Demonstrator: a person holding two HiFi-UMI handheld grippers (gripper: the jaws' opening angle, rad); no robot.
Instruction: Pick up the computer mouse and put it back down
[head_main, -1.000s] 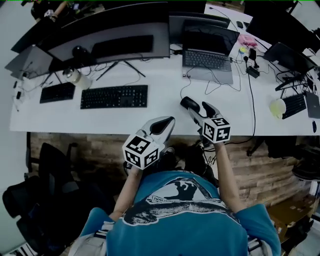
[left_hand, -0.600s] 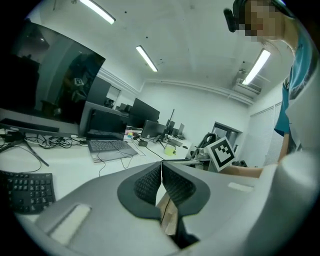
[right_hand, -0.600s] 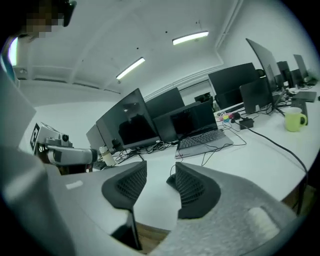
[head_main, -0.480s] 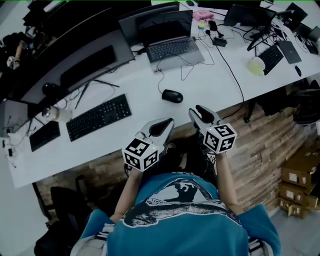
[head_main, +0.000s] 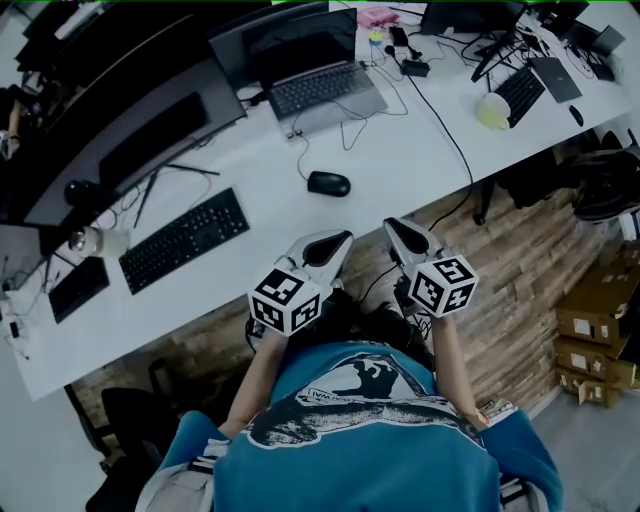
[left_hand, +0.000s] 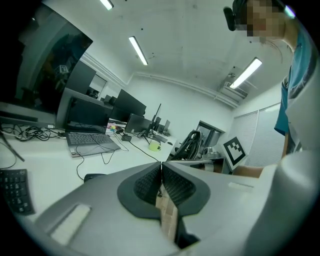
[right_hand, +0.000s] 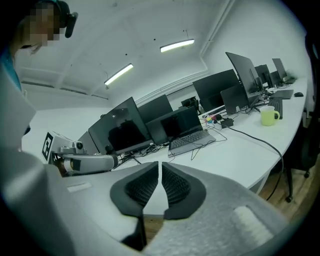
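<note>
The black computer mouse (head_main: 328, 183) lies alone on the white desk (head_main: 400, 170); its dark shape also shows low in the left gripper view (left_hand: 95, 176). Both grippers are held close to the person's body, off the desk's near edge and well short of the mouse. My left gripper (head_main: 338, 240) is shut, its pads touching with nothing between them (left_hand: 161, 167). The jaws of my right gripper (head_main: 393, 226) are closing and stand almost together, empty (right_hand: 160, 167).
On the desk are a black keyboard (head_main: 185, 238), a smaller keyboard (head_main: 75, 288), a wide monitor (head_main: 150, 130), an open laptop (head_main: 318, 90) with a cable, and a green mug (head_main: 492, 110). Cardboard boxes (head_main: 600, 310) sit on the floor at the right.
The right gripper let go of the mouse, drew back off the desk toward the body, and its jaws came together. The mouse stays on the desk. The head view swung round.
</note>
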